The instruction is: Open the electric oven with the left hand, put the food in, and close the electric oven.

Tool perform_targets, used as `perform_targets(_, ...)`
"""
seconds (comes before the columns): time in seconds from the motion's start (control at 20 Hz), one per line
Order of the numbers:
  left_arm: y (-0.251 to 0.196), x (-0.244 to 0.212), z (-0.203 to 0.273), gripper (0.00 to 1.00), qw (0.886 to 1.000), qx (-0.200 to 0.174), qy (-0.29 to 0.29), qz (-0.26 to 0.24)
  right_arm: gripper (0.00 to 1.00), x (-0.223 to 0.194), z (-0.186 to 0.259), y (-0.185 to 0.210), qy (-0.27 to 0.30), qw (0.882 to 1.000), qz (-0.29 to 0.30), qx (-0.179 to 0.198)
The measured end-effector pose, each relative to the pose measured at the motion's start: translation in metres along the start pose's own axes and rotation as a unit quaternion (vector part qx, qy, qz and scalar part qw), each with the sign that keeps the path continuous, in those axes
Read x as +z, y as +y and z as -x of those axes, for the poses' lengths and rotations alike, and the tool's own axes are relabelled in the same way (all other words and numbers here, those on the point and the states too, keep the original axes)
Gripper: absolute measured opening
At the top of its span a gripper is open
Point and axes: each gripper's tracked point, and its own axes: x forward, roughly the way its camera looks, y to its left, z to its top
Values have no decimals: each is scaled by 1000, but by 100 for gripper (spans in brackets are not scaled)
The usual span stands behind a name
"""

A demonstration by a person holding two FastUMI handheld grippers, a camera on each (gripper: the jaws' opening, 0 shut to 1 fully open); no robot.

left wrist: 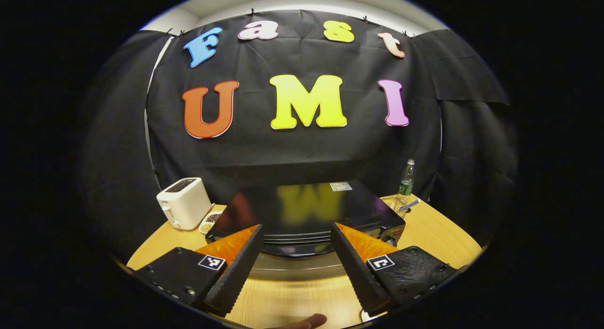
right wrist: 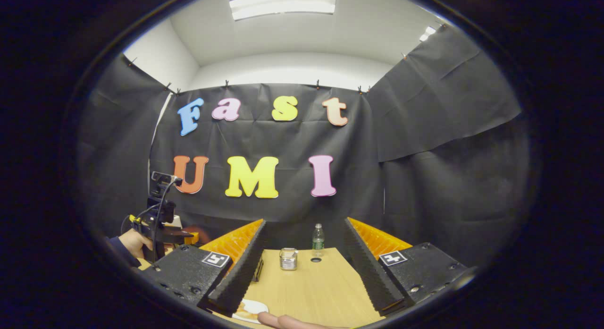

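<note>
The black electric oven (left wrist: 306,208) stands on the wooden table (left wrist: 292,300) straight ahead in the left gripper view, seen from above its glossy top. A silver bar (left wrist: 297,271) runs along its front, below and between my left gripper's fingers. My left gripper (left wrist: 296,226) is open and holds nothing. In the right gripper view my right gripper (right wrist: 306,222) is open over the table (right wrist: 306,291). A white plate with pale food (right wrist: 248,310) lies just under its left finger. The left gripper's body (right wrist: 158,215) shows at far left, held by a hand (right wrist: 134,241).
A white toaster (left wrist: 184,202) and a small dish (left wrist: 210,220) sit left of the oven. A green-labelled bottle (left wrist: 406,180) and a wire holder (left wrist: 395,205) stand to its right. The bottle (right wrist: 318,239) and a metal holder (right wrist: 288,258) stand at the table's far end.
</note>
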Motion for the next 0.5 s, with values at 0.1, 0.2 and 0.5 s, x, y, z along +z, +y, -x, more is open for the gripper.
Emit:
perform_targets(0.1,-2,-6,-9,94,1000,2,9,2,96,-3,2,-5,2,1000,3,0)
perform_targets(0.2,0,-11,-14,94,1000,4,19,7,96,-7,3,-12,5,1000,8,-2)
perform_targets(0.5,8,-25,-23,98,999,15,27,20,96,-10,10,-27,3,1000,17,-13)
